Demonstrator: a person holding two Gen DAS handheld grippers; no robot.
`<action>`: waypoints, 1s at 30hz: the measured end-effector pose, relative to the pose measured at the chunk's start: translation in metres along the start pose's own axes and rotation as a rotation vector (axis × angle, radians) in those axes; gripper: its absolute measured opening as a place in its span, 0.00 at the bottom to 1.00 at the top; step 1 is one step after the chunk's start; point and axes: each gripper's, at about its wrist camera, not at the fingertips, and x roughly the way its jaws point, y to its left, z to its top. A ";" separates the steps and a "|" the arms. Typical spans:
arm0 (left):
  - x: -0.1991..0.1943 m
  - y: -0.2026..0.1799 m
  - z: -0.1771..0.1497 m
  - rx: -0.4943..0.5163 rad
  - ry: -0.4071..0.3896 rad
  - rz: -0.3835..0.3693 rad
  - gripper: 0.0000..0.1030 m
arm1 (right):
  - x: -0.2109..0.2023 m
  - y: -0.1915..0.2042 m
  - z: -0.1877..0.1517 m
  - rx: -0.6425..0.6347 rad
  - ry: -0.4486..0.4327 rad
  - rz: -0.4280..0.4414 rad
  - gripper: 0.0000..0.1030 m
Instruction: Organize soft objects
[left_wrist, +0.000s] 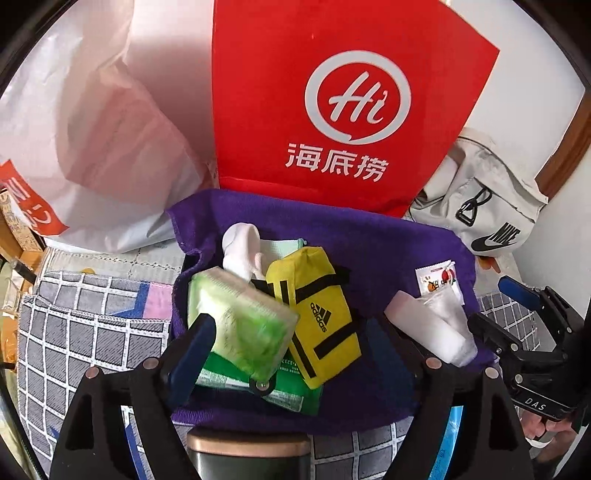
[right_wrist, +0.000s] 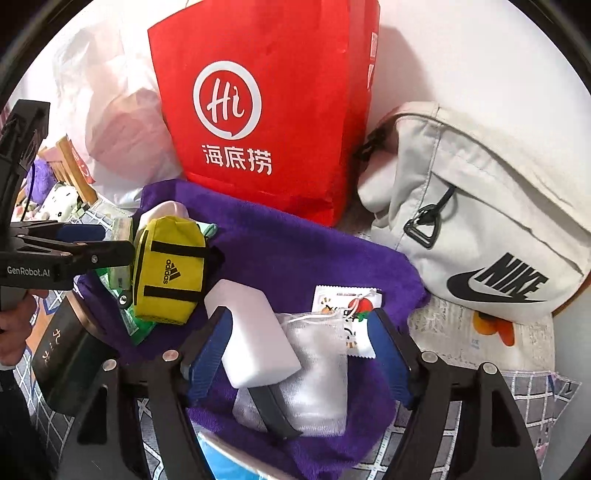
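Observation:
A purple towel (left_wrist: 388, 240) lines a box and holds soft items. A green tissue pack (left_wrist: 240, 317) lies at the left, tilted, between my left gripper's (left_wrist: 295, 354) wide-open fingers, with the left finger (left_wrist: 195, 343) against it. A yellow adidas pouch (left_wrist: 321, 314) lies beside it, a white sock (left_wrist: 240, 251) behind. In the right wrist view my right gripper (right_wrist: 299, 339) is open around a white sponge block (right_wrist: 255, 332) and a white mesh drawstring bag (right_wrist: 317, 354). A small printed packet (right_wrist: 343, 299) lies just beyond. The pouch also shows in the right wrist view (right_wrist: 170, 266).
A red paper bag (left_wrist: 332, 103) stands behind the towel. A white plastic bag (left_wrist: 92, 147) sits at the left, a white Nike bag (right_wrist: 480, 221) at the right. A grey checked cloth (left_wrist: 85, 325) covers the surface. A dark box (right_wrist: 66, 343) sits low left.

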 end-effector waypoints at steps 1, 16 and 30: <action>-0.002 0.000 -0.001 0.001 -0.001 0.000 0.81 | -0.004 0.000 -0.001 0.005 -0.006 -0.005 0.77; -0.044 -0.015 -0.024 0.004 -0.025 0.023 0.81 | -0.047 0.003 -0.023 0.120 -0.016 -0.004 0.78; -0.117 -0.034 -0.068 0.031 -0.082 0.044 0.85 | -0.122 0.032 -0.057 0.142 -0.095 -0.002 0.93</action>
